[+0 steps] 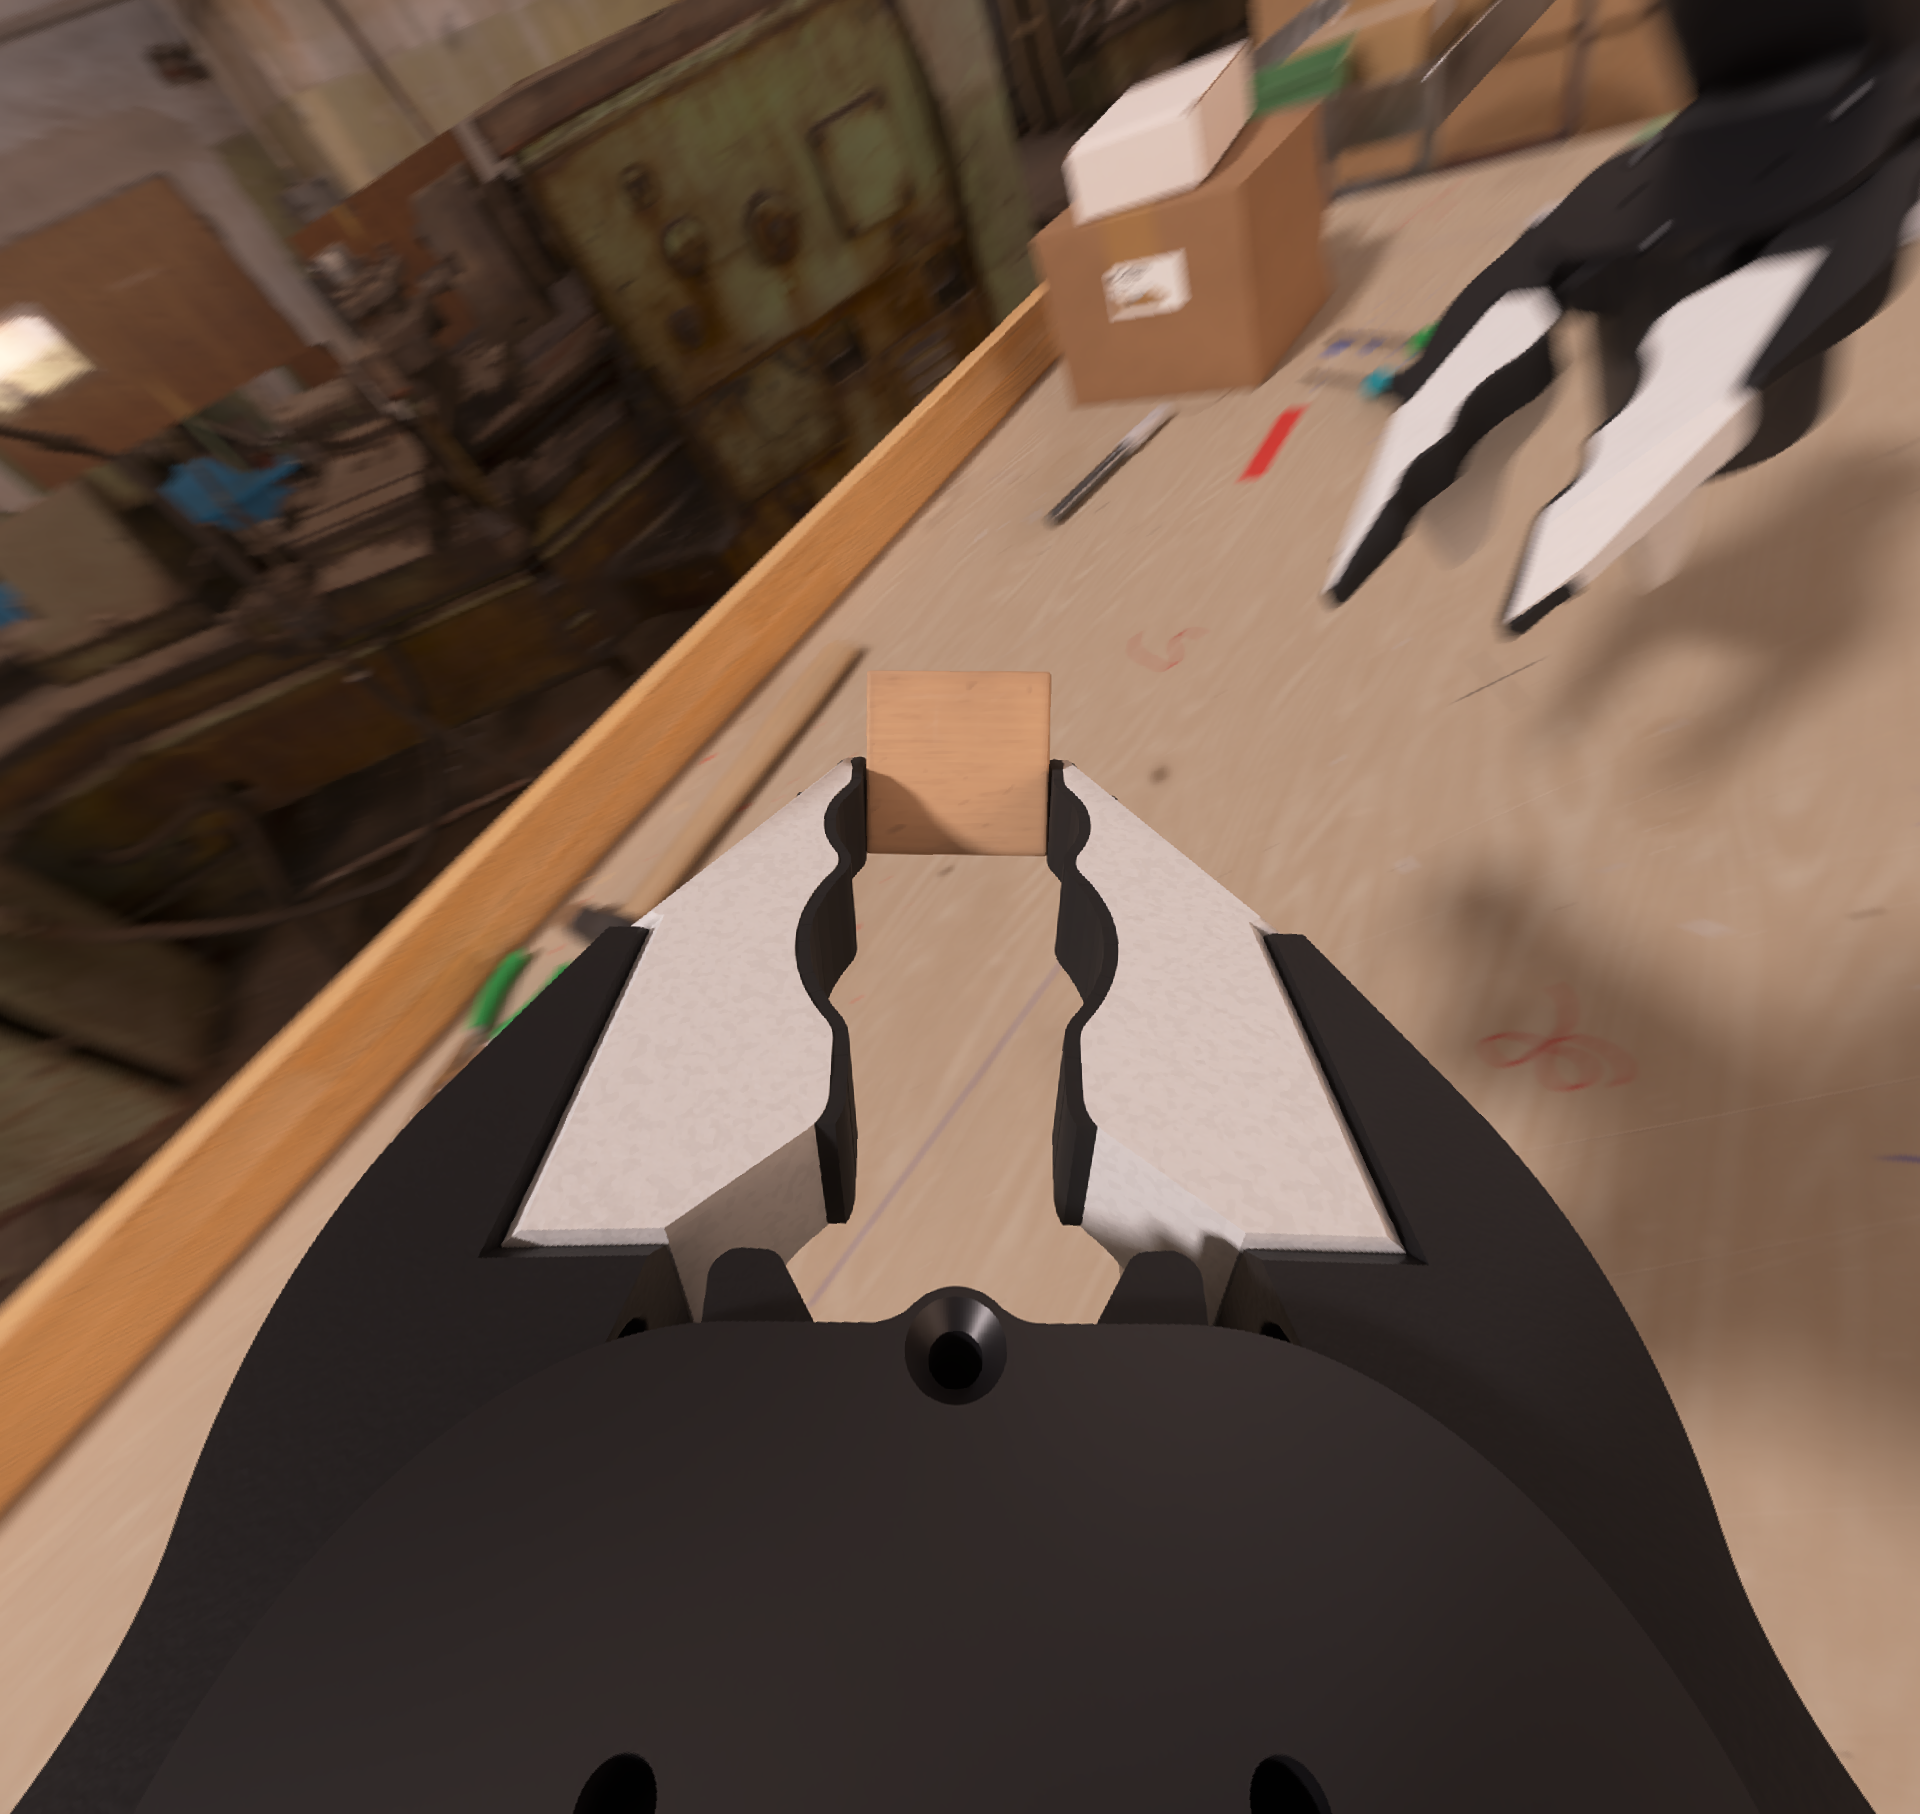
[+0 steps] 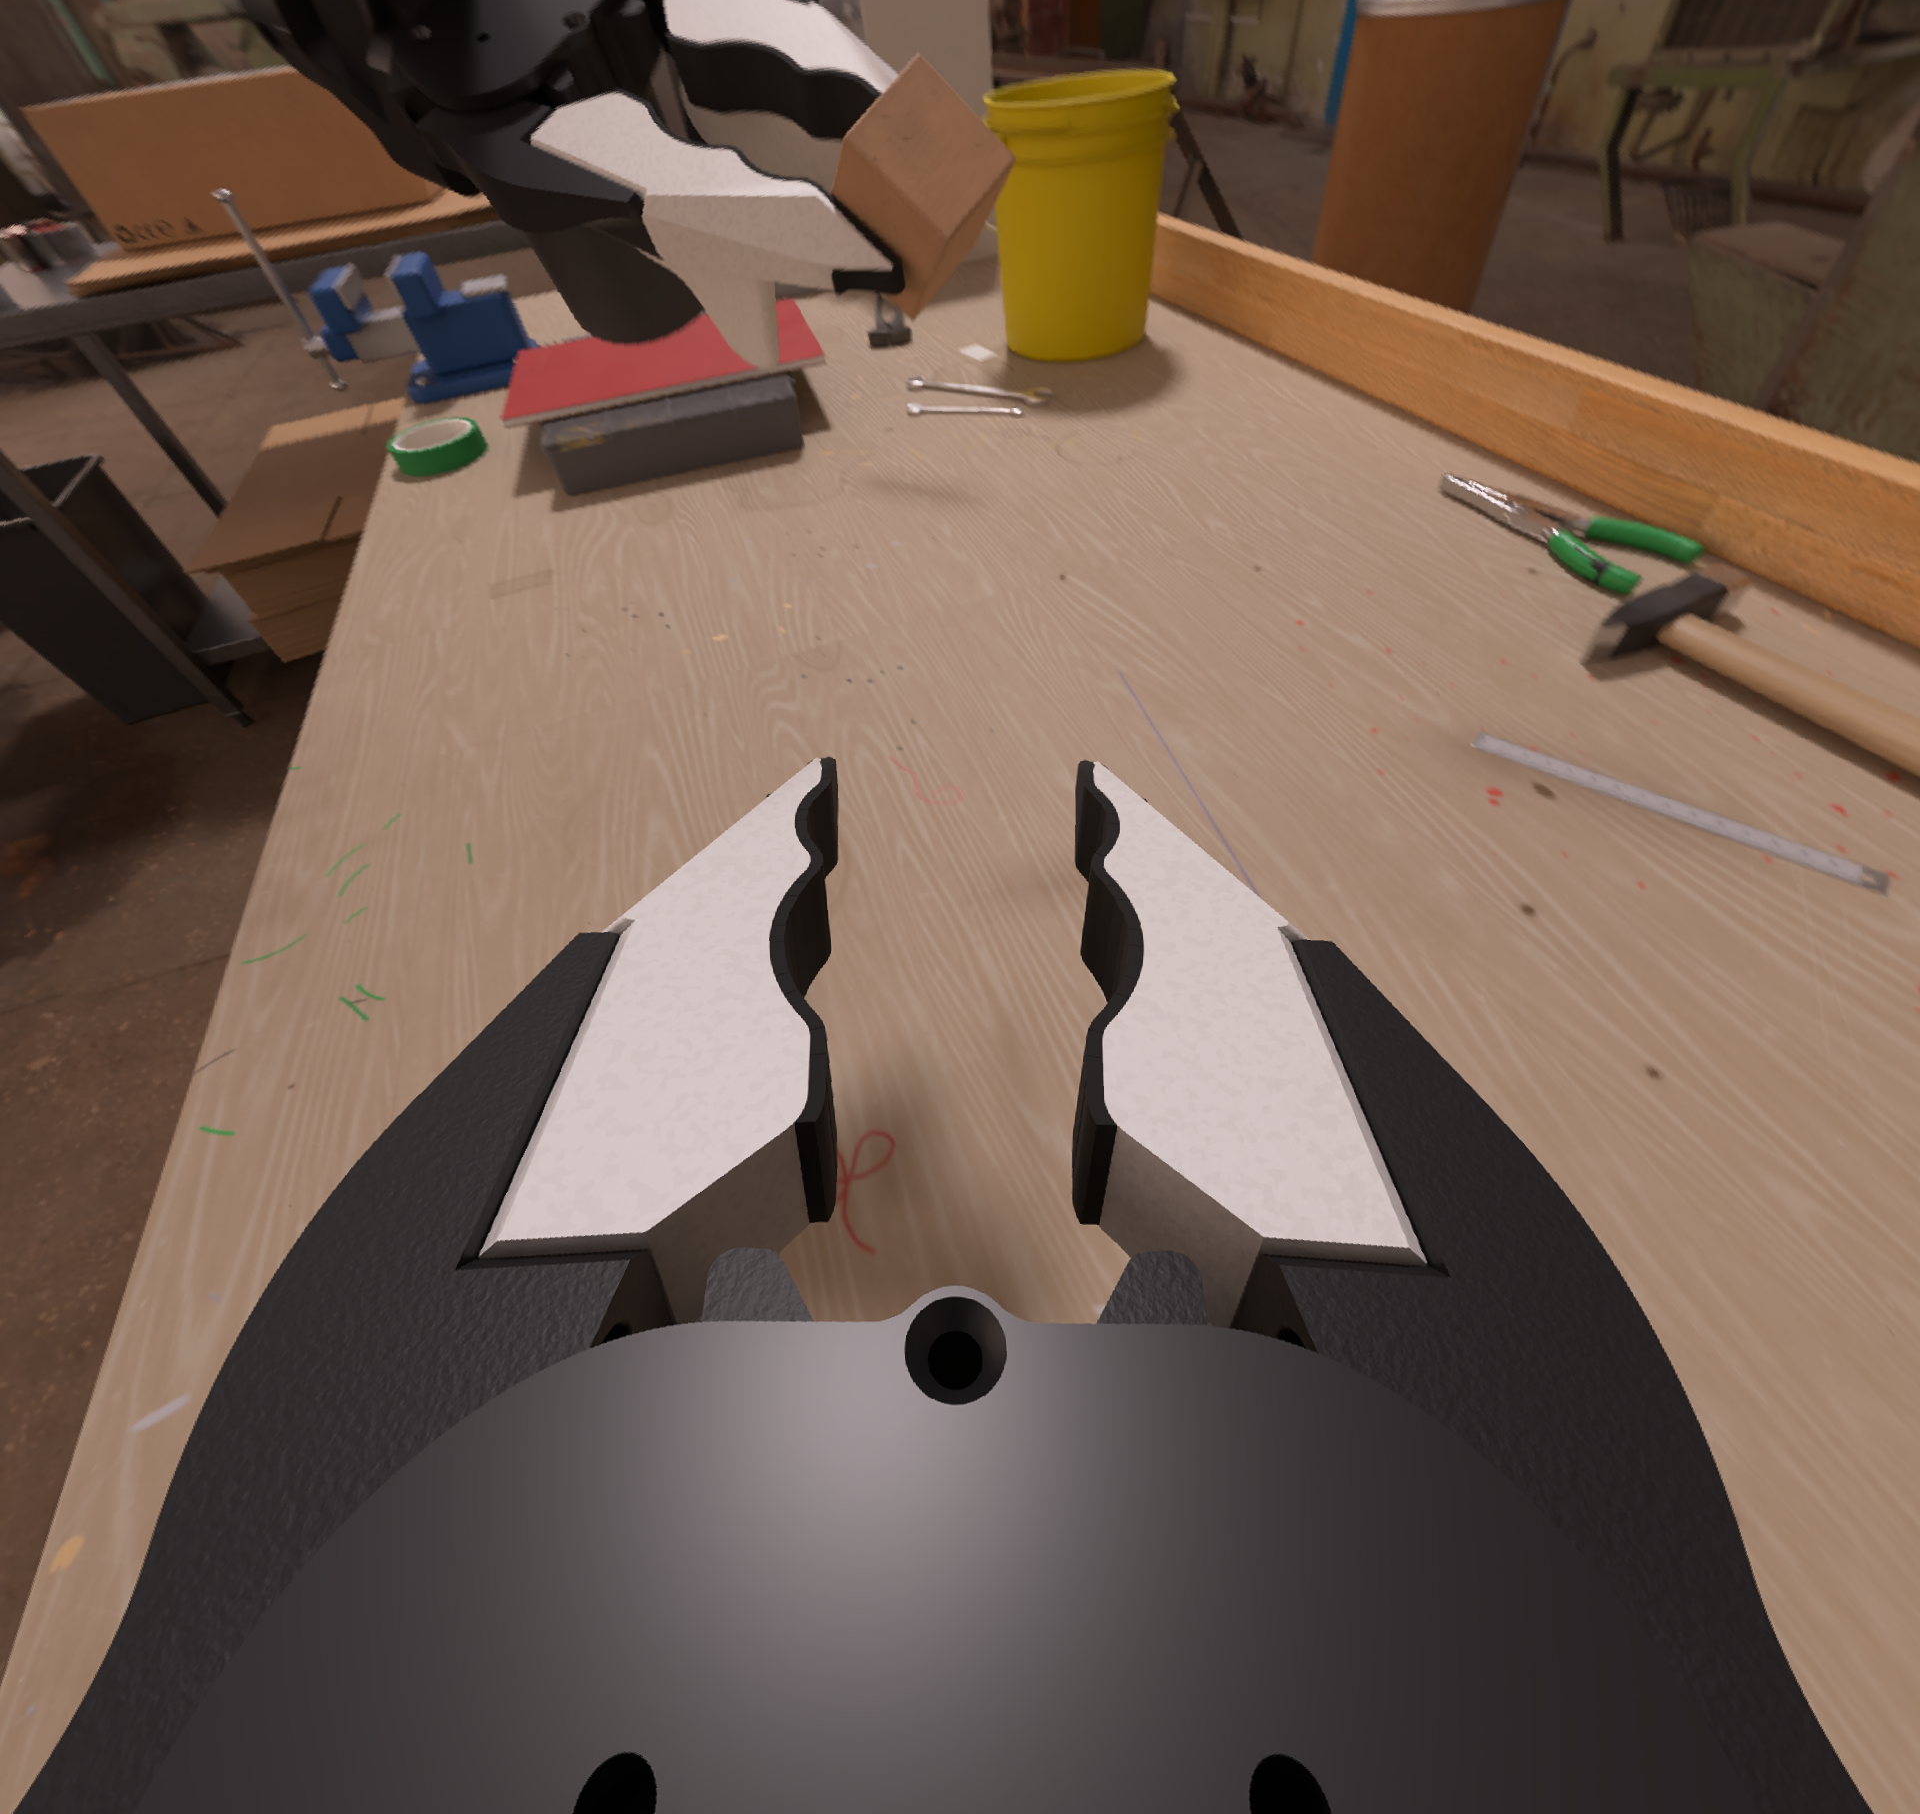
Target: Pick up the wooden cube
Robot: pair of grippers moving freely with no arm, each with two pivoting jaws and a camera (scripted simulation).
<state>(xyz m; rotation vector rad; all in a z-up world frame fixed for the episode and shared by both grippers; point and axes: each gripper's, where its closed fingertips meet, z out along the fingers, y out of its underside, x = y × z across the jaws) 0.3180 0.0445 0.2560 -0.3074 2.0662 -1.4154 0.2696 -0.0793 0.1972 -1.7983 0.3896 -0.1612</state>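
Two claws: left claw (image 1: pixel 956 808) pinching wooden cube (image 1: pixel 957 762) at fingertips, clear above tabletop (image 2: pixel 727 621); right claw (image 2: pixel 954 788) spread, empty.

You could see a printed label on the cardboard box (image 1: pixel 1179 284) and red scribbles on the desk (image 2: pixel 727 621); none was legible.

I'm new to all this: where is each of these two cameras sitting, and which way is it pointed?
Left wrist view: sits on the left hand-held gripper, looking along its fingers at the wooden cube clamped between their tips, the workbench tilted beneath; its own fingers and black body show.
Right wrist view: sits on the right hand-held gripper, looking down the bench toward a yellow bucket; its open, empty fingers show.
Shared: each view shows the other gripper, the cube and the bench.
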